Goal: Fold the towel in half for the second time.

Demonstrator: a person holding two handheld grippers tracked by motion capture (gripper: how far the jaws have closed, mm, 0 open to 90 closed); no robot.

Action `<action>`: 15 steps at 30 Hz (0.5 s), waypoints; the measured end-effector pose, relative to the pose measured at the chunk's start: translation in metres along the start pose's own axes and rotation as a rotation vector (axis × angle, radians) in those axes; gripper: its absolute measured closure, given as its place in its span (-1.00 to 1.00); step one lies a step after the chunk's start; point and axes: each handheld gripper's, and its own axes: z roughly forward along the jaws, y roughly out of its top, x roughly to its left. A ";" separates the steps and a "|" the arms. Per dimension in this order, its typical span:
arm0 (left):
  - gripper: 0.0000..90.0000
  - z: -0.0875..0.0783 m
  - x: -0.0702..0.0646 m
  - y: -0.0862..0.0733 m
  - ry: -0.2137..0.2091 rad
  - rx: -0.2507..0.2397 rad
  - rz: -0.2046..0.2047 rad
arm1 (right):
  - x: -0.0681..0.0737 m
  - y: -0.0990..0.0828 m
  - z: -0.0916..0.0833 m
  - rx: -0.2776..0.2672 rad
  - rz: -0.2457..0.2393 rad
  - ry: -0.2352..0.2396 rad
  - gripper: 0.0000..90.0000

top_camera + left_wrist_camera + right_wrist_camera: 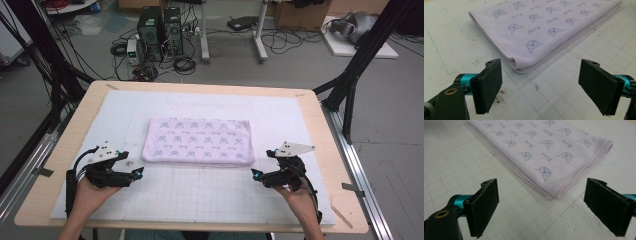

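Observation:
A folded pale lilac towel (198,141) printed with small grey faces lies flat in the middle of the white gridded mat (200,200). My left gripper (137,173) hovers just off the towel's near left corner, its jaws wide apart and empty. In the left gripper view that rounded corner of the towel (544,27) lies ahead of the left gripper (540,77). My right gripper (256,175) sits off the near right corner, also open with nothing between its jaws. The right gripper view has the towel's stitched corner (544,150) just beyond the right gripper (542,200).
The mat covers a wooden table (320,130). Black frame struts (350,85) rise at both sides, and a metal rail (367,200) runs along the right edge. Computer towers (160,32) and cables sit on the floor behind. A small red mark (537,87) stains the mat.

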 end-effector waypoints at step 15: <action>-0.56 -0.019 -0.006 -0.015 0.008 -0.012 -0.006 | 0.013 -0.020 -0.024 -0.022 -0.001 -0.018 -0.74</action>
